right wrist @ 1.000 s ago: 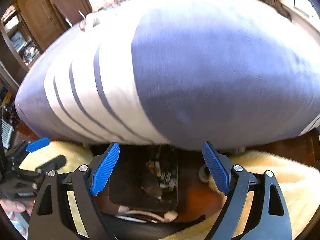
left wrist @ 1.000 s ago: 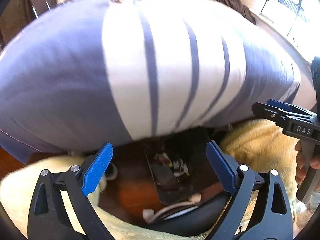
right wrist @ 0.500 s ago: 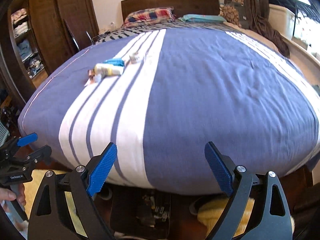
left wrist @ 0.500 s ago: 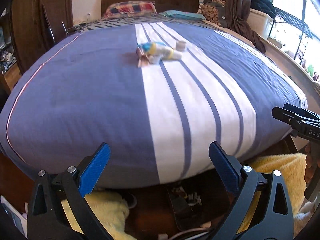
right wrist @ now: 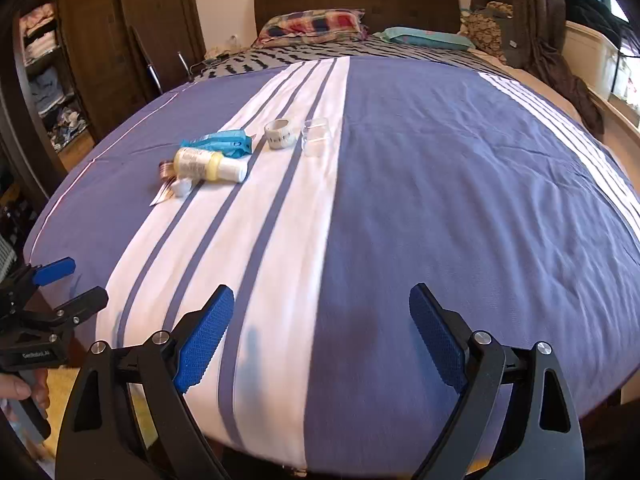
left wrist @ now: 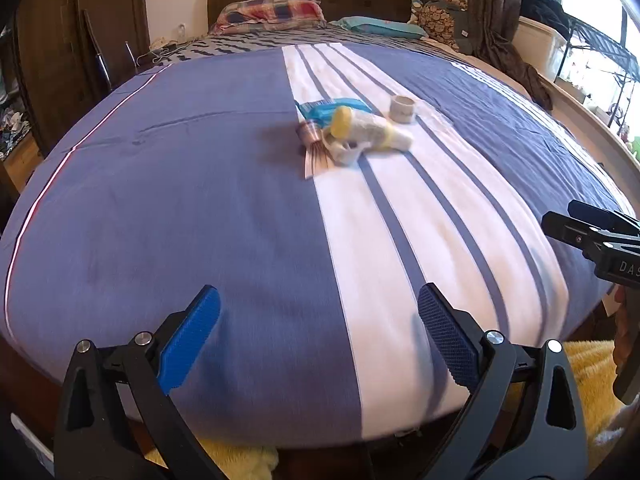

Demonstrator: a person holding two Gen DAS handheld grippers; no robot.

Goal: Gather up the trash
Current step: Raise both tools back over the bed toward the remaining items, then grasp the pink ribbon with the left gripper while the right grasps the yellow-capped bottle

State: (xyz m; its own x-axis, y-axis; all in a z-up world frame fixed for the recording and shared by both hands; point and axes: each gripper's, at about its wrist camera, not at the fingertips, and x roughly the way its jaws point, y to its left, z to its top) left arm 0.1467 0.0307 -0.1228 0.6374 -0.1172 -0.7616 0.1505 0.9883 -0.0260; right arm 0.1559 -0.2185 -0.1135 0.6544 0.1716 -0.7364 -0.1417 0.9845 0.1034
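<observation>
A small pile of trash lies mid-bed on the white stripes: a yellow-and-white bottle (right wrist: 208, 165) on its side, a blue wrapper (right wrist: 222, 142), a white tape roll (right wrist: 280, 133), a clear plastic cup (right wrist: 316, 135) and a striped paper scrap (right wrist: 165, 192). The left wrist view shows the same bottle (left wrist: 370, 131), wrapper (left wrist: 328, 108) and roll (left wrist: 403, 109). My left gripper (left wrist: 320, 340) is open over the near edge of the bed, far short of the pile. Open too, my right gripper (right wrist: 320, 338) hovers over the near edge with nothing between its fingers.
The bed (right wrist: 440, 200) has a blue and white striped cover, with pillows (right wrist: 312, 24) at a dark headboard. A wooden wardrobe (right wrist: 100, 32) stands left; a window ledge and metal rack (left wrist: 592, 64) run along the right. A yellow rug (left wrist: 588, 364) lies on the floor below.
Both grippers rose from the floor under the bed's foot to above its edge. The views swung from a dark tray on the floor up to the bed top and the trash pile.
</observation>
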